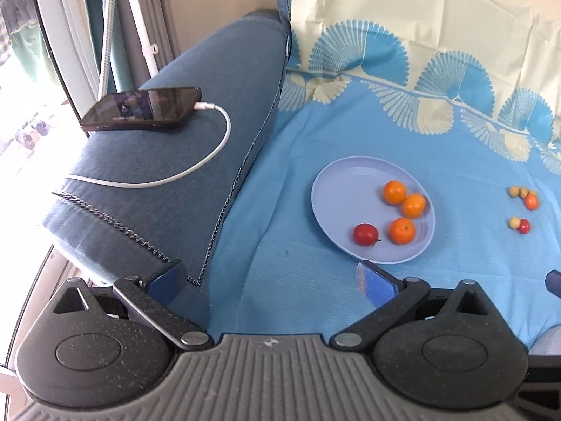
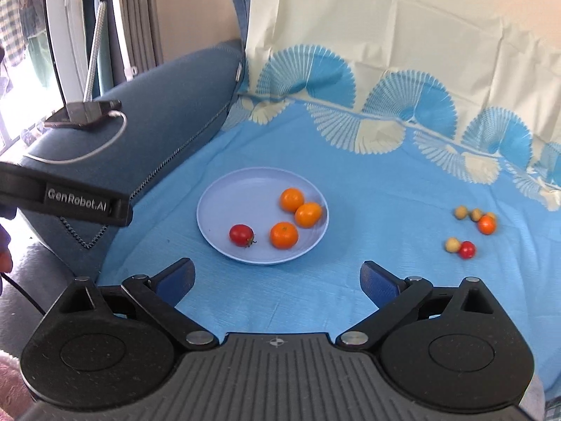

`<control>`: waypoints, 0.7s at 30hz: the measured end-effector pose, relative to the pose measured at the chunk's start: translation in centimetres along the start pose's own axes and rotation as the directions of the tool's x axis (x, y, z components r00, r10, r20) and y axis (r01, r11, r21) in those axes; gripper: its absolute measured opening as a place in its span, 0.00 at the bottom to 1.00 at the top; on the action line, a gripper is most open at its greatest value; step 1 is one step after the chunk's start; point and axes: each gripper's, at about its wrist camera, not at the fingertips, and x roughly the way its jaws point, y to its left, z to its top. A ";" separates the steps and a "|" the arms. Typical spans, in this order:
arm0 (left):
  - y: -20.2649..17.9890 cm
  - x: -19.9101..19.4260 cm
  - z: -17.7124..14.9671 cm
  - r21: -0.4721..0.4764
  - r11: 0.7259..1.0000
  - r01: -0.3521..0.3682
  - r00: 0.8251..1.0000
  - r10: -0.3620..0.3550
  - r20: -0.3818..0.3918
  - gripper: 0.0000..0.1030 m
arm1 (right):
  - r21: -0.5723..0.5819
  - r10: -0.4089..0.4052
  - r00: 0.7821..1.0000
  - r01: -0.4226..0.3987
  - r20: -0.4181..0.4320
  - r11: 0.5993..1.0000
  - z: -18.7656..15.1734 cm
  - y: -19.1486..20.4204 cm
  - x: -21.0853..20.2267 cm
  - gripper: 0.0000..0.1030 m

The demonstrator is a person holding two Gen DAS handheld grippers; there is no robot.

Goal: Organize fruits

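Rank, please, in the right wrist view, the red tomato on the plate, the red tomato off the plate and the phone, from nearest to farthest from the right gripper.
1. Red tomato on the plate: just ahead of the right gripper, slightly left.
2. Loose red tomato: on the cloth, off to the right.
3. Phone: on the sofa arm, far left.

Plate [image 2: 224, 207]: pale lavender-blue, plain. On it, three oranges [image 2: 284, 235], bright orange; one tomato [image 2: 241, 234], deep red, at 7 o'clock. Cloth [image 2: 368, 210]: sky blue, with cream and blue fan motifs toward 12. Loose fruits [image 2: 470, 231] at 3 o'clock: tan, orange, red. Cushion [image 2: 168, 122]: denim blue. Phone [image 1: 143, 108]: black; cable [image 1: 196, 172] white.
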 end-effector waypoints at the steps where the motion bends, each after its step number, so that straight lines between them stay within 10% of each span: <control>1: -0.1 -0.6 -0.2 0.004 1.000 0.002 1.000 -0.002 0.011 1.00 | 0.002 -0.005 1.000 0.005 0.017 1.000 -0.1 0.0 -0.7 0.97; 21: -0.4 -5.9 -1.7 0.019 1.000 0.012 0.994 -0.014 0.107 1.00 | 0.016 -0.018 0.991 0.016 0.134 1.000 -1.3 -0.2 -6.5 0.99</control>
